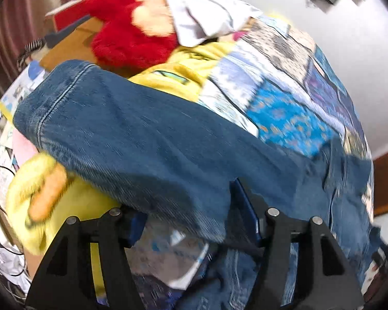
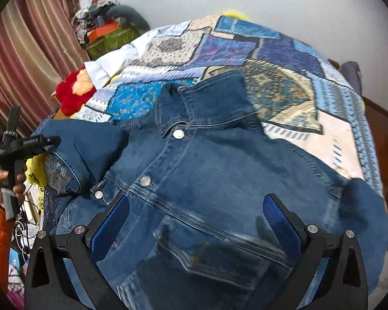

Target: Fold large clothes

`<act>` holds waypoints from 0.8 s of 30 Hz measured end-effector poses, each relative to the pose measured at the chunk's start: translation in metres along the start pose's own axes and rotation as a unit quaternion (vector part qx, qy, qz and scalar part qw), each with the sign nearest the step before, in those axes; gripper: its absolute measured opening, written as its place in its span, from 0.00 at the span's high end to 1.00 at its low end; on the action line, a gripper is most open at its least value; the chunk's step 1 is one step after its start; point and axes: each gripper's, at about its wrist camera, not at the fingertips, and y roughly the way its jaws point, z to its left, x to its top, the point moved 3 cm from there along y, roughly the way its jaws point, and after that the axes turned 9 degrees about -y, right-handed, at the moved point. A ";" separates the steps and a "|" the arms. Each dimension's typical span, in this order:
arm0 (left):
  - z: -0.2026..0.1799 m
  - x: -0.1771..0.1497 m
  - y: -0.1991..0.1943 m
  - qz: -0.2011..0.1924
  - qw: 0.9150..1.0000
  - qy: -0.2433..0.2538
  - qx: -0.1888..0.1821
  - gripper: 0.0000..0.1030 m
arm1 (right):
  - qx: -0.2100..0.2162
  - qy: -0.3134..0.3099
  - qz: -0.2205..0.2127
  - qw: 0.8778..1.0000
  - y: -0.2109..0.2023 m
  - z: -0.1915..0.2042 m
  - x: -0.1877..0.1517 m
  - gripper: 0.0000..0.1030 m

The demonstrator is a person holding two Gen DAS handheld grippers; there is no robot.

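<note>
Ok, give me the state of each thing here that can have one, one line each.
denim jacket: spread front-up on the bed, collar buttoned, left sleeve folded in.
left gripper: jaws open, sleeve lying between them.
right gripper: jaws open above the jacket, holding nothing.
patchwork bedspread: laid flat under the jacket.

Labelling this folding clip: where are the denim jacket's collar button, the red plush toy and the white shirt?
collar button (image 2: 178, 134): right wrist view, centre of the metal button.
red plush toy (image 1: 132, 40): left wrist view, red fur.
white shirt (image 1: 201, 16): left wrist view, crumpled cloth.
</note>
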 end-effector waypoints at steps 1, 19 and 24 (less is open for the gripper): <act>0.003 0.004 0.003 -0.001 1.000 -0.006 0.000 0.45 | 0.002 -0.003 0.001 1.000 0.004 0.003 0.002 0.00; -0.233 -0.074 -0.094 -0.119 0.947 0.276 -0.111 0.95 | -0.012 0.033 -0.052 0.998 -0.042 -0.026 -0.001 0.00; -0.284 -0.173 -0.033 0.013 0.927 0.355 -0.118 0.95 | -0.032 0.046 -0.061 0.997 -0.075 -0.050 -0.024 0.00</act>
